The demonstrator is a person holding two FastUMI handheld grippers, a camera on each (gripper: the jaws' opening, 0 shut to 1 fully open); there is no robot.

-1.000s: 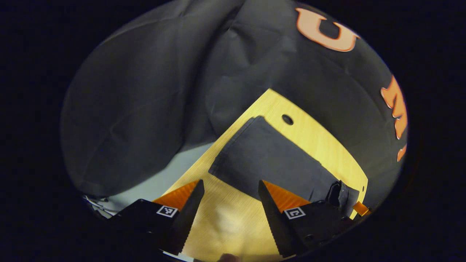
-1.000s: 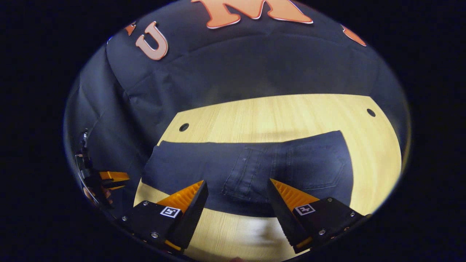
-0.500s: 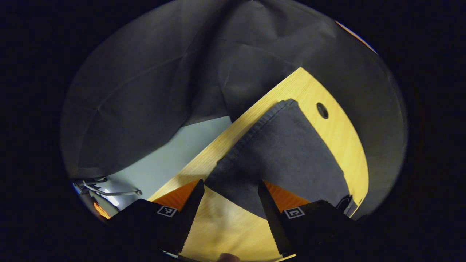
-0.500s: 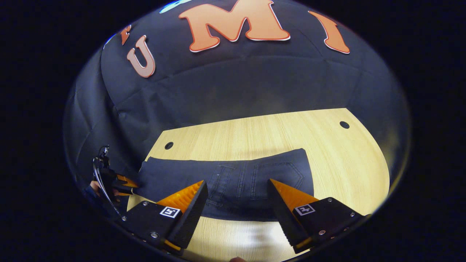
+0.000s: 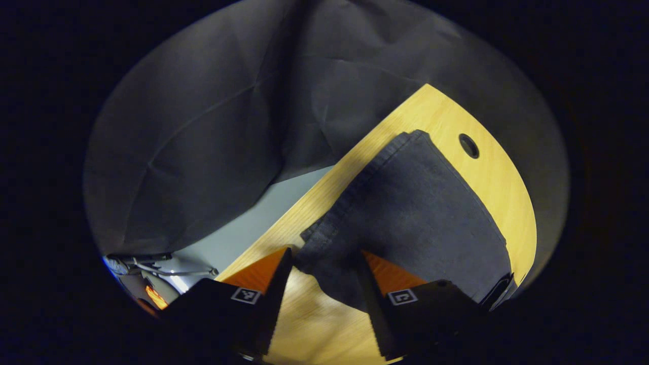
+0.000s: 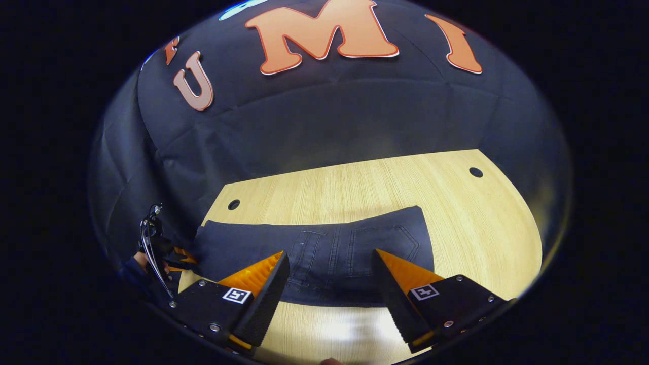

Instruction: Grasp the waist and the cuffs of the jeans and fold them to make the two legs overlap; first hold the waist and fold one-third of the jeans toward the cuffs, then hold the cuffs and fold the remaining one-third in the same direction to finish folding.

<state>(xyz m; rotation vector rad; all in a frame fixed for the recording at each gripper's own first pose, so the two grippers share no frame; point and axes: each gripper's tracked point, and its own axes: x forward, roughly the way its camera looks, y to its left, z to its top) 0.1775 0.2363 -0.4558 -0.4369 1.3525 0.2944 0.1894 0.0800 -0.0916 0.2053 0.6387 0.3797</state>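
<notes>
Dark blue jeans (image 6: 329, 243) lie flat along a pale wooden table (image 6: 355, 187), legs one over the other, pocket end to the right and cuffs to the left. My right gripper (image 6: 330, 255) stands open over the near edge of the seat, with the seams between its fingers. In the left gripper view the cuff end (image 5: 324, 235) reaches in between the fingers of my left gripper (image 5: 324, 253), which is open. In the right gripper view the left gripper (image 6: 175, 256) sits at the cuff end, held by a hand (image 6: 142, 261).
Round holes (image 6: 233, 205) (image 6: 475, 172) mark the table's far corners. The table's left edge drops to a grey floor (image 5: 238, 238), where cables and metal parts (image 5: 152, 266) lie. Black cloth hangs close behind the table.
My left gripper has moved in toward the cuffs, whose corner now lies between its open fingers. My right gripper drew back from the jeans, then stayed nearly still.
</notes>
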